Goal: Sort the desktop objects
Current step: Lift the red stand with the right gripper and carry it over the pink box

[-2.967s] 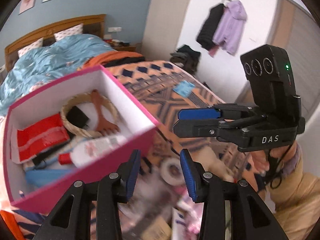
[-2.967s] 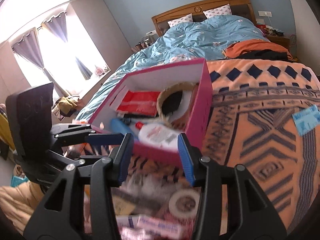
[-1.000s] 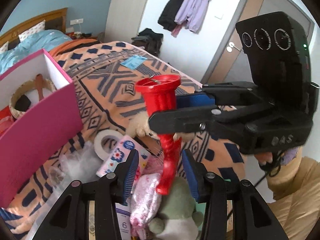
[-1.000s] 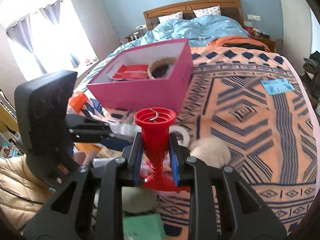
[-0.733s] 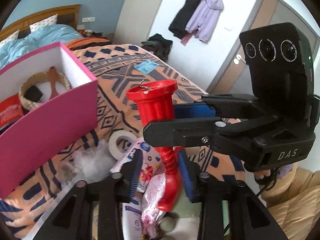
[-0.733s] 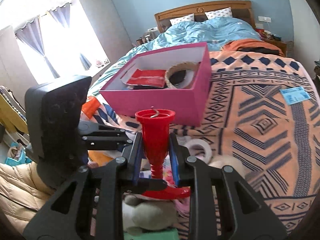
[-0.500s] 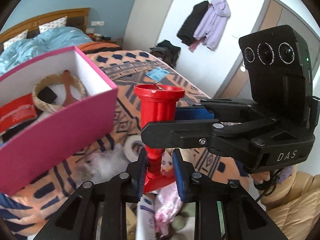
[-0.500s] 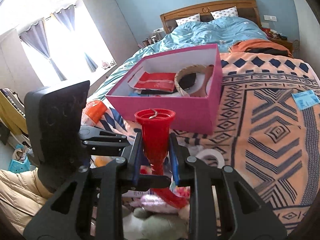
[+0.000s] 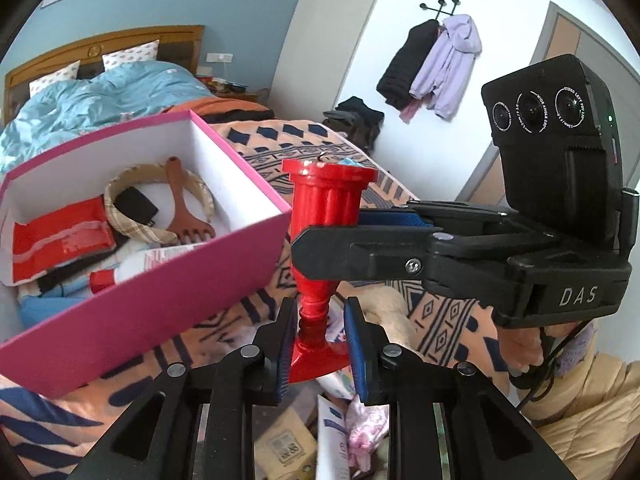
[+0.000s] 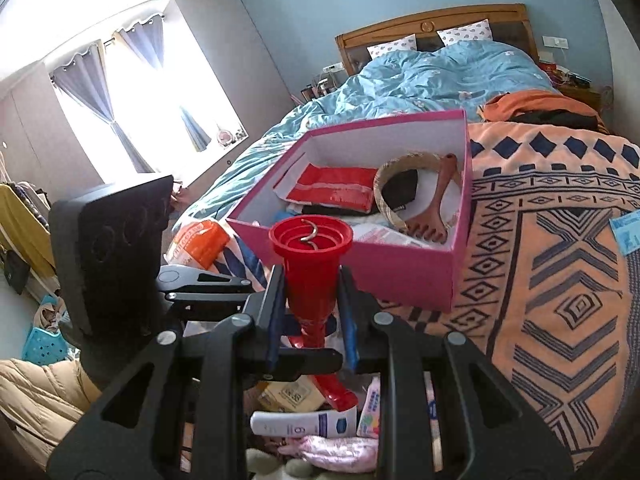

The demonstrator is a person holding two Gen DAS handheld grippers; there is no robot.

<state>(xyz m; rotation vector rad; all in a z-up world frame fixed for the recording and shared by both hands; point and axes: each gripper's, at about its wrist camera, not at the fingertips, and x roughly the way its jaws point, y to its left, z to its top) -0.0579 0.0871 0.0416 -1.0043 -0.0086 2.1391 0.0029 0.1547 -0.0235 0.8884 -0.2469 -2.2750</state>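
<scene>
A red plastic candlestick-shaped holder [image 9: 328,200] hangs upright in the air, gripped by both grippers. My left gripper [image 9: 318,338] is shut on its thin lower stem, just above the flared foot. My right gripper [image 10: 310,294] is shut on the wider cup part, below the round rim [image 10: 310,236] with its metal hook. In the left wrist view the right gripper [image 9: 320,240] reaches in from the right across the holder. The open pink box [image 9: 160,280] lies just beyond on the bed. It holds a woven headband [image 10: 400,160], a wooden scratcher [image 10: 432,208], a red packet [image 10: 332,190] and a bottle.
Under the grippers lies a pile: a white lotion tube [image 10: 304,424], a yellow carton [image 9: 286,444], a pink packet [image 10: 340,452]. An orange packet [image 10: 200,240] sits left of the box. The orange patterned blanket [image 10: 560,280] carries a blue card [image 10: 628,232]. A hand [image 9: 520,352] holds the right gripper.
The left jaws have closed on the holder's lower stem. Both grippers have carried the holder up from the pile and closer to the pink box.
</scene>
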